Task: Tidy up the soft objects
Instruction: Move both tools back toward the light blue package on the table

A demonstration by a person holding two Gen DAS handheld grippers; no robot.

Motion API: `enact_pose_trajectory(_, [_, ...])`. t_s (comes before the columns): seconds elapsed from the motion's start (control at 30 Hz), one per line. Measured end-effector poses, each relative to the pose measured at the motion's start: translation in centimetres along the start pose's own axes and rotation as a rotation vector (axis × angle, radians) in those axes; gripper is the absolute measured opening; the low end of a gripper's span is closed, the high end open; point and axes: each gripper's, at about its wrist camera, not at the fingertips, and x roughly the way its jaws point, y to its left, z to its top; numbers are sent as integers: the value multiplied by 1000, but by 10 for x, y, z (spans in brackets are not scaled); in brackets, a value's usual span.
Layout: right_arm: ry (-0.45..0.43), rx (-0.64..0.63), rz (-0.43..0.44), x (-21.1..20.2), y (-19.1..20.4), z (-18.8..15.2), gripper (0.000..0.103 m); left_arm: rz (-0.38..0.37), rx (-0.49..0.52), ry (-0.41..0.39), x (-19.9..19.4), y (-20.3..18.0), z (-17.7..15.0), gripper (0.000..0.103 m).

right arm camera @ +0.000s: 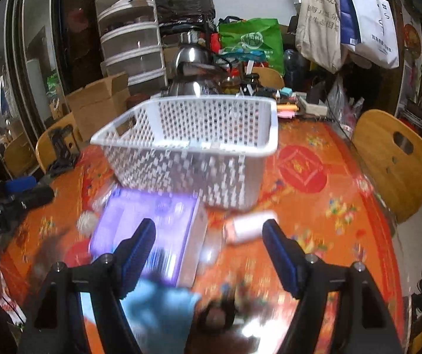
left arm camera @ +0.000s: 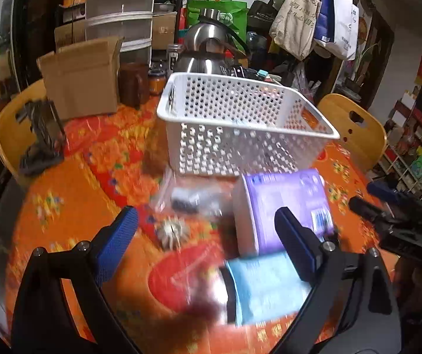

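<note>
On the orange-patterned table [left arm camera: 72,194], a white perforated basket [left arm camera: 240,124] stands just behind a purple pack [left arm camera: 281,203] and a light-blue soft pack [left arm camera: 264,289]. The left gripper [left arm camera: 208,236] and right gripper [right arm camera: 209,244] both hover near them, jaws wide apart and empty. The purple pack lies ahead between the left jaws, its long axis running away toward the basket.

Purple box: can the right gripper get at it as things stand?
Probably yes. The right gripper is open and empty, and the purple box lies just ahead beneath its left finger, nothing covering it.
</note>
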Motion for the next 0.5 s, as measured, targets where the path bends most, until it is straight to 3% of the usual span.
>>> enact_pose_trajectory(0.1, [12,-1,3,-6,7,-21,75,3,12,-2,-9,-2,-26,93])
enact_pose_trajectory(0.5, [67,4,102,-27,33,-112,75,-121,98,74,-6,-33,-112,92])
